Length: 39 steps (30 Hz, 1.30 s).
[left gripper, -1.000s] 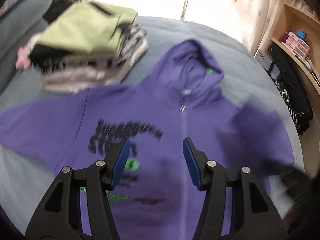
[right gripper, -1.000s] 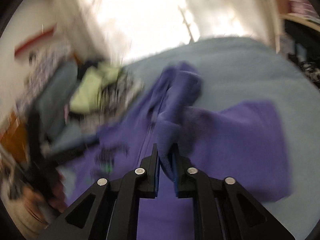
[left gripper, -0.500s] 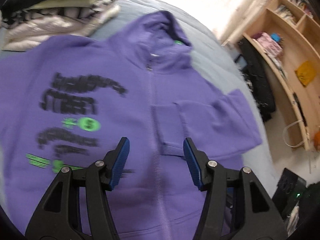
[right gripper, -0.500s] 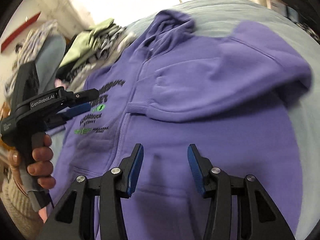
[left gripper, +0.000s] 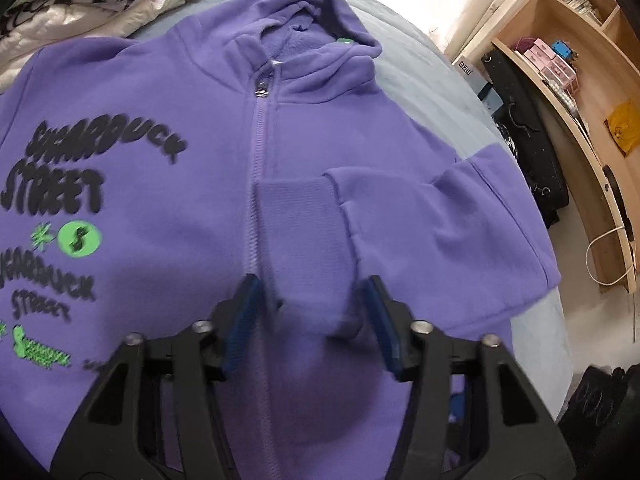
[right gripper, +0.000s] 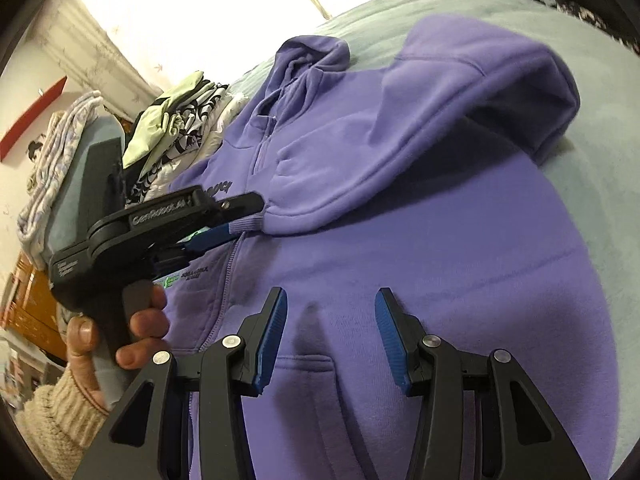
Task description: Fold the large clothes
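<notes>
Purple hoodie point(left gripper: 168, 184) cuff point(left gripper: 304, 240) between closing left hand-held gripper point(left gripper: 316, 312) | right hand-held gripper point(right gripper: 330, 330) released, tilted down

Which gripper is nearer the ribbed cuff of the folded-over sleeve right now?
Left. The left gripper has the cuff between its closing jaws; the right gripper hovers open over the hoodie body, nearer the hem.

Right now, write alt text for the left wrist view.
A purple hoodie lies zipped on a bed, one sleeve folded across its front. The left gripper is closing around the sleeve's cuff. Folded clothes sit behind; shelves stand at right.
</notes>
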Tool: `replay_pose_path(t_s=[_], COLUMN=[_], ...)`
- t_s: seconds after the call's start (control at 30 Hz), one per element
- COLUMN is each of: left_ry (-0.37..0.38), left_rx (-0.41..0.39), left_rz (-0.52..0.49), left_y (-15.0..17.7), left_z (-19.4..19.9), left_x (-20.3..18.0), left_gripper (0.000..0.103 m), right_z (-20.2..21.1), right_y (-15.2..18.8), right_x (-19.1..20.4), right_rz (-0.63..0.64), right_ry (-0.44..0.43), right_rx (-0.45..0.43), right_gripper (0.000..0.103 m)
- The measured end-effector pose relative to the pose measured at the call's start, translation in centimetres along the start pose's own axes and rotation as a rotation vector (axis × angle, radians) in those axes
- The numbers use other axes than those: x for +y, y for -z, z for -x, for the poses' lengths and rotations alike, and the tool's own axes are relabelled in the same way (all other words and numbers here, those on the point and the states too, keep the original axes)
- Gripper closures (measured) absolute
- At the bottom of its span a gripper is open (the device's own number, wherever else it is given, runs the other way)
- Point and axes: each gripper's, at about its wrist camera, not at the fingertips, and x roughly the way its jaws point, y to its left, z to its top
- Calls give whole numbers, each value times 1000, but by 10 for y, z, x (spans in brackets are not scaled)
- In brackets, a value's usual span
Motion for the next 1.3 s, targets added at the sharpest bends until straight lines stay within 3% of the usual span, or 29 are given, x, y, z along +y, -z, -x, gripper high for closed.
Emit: replay_pose_path(t_s=[0.03, 0.07, 0.2, 0.37, 0.47, 0.57, 0.67, 0.8, 0.83, 0.97, 1.03, 1.17, 1.3], left_ry=[-7, -7, -118, -138, -173, -241, -303, -297, -282, -167, -142, -184, -248], left_rx=[-7, -1, -69, -234, -324, -366, -302, -133, -123, -163, -173, -153, -139], left_rz=[-3, -11, -150, -266, -285, -258, -178, -50, -22, 52, 45, 19, 9], left_y=[-4, -5, -10, -22, -33, -35, -32, -18, -14, -14, -20, -32, -43], left_z=[-3, -6, 2, 57, 94, 113, 99, 60, 56, 63, 64, 54, 39], left_x=[-1, -4, -42, -74, -63, -26, 30, 91, 99, 110, 107, 101, 105], left_gripper=[82, 93, 95, 95, 95, 95, 93, 90, 85, 73, 56, 54, 54], right_z=[1, 1, -1, 2, 3, 4, 2, 1, 2, 12, 20, 27, 11], right_y=[1, 0, 2, 1, 2, 3, 3, 3, 3, -9, -24, -74, -137], right_x=[-3, -5, -10, -15, -12, -10, -5, 6, 8, 14, 15, 4, -21], right_rz=[-9, -12, -17, -21, -16, -6, 9, 52, 57, 48, 52, 72, 39], right_ry=[-11, -17, -25, -32, -28, -24, -21, 3, 12, 24, 52, 163, 218], right_rx=[-1, -2, -3, -11, -14, -15, -7, 2, 6, 17, 4, -36, -49], right_gripper=[56, 56, 57, 57, 56, 56, 48, 36, 36, 36, 36, 36, 36])
